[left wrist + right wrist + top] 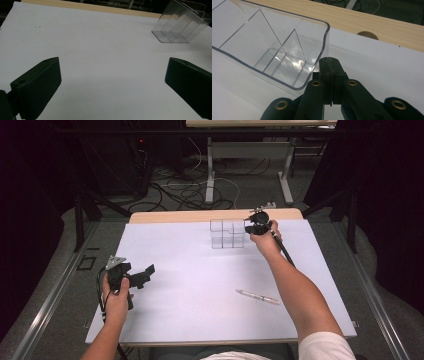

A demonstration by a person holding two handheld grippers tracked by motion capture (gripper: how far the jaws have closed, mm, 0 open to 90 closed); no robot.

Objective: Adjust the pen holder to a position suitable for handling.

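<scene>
A: High view first: why is the right hand-held gripper kept at the far side of the worktop?

B: It is held against the clear organizer, which stands upright near the far edge, right of the middle. In the right gripper view the jaws are seen pressed together with nothing between them, their tips right at the rounded corner of the organizer. Whether the wall is actually touched cannot be told. A nudge or a steadying of the box is judged to be intended, not a grasp.

A: And the pen?

B: It is left lying flat on the white sheet, well apart from the organizer and nearer the person, beside the right forearm. The organizer's compartments are seen empty, so it is probably meant to be dropped in later.

A: Why is the left hand-held gripper kept back?

B: It is held low over the near left part of the worktop, jaws spread wide and empty, apparently kept ready.
</scene>
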